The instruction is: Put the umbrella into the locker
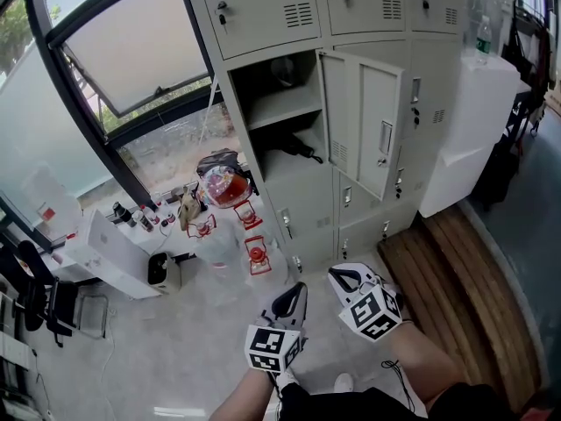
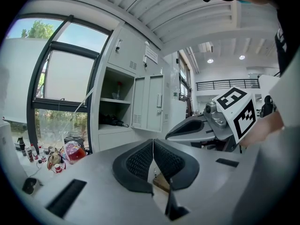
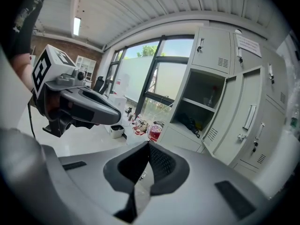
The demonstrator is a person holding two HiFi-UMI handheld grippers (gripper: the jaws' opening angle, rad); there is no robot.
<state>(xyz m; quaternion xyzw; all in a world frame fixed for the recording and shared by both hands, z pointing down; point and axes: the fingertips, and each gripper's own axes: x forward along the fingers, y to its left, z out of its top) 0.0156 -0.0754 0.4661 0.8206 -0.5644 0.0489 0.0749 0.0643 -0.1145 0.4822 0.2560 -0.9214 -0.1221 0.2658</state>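
Head view: umbrella [image 1: 295,147] in locker [image 1: 282,105]; left gripper [image 1: 301,287], right gripper [image 1: 333,274] fingers [image 1: 290,304] together, far off.

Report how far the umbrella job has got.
Done, it seems: a dark folded thing, likely the umbrella, lies on the lower shelf of the open locker. In hand: nothing; the left gripper and right gripper are both shut and empty, away from the locker. Left: perhaps only the locker door, which stands open.
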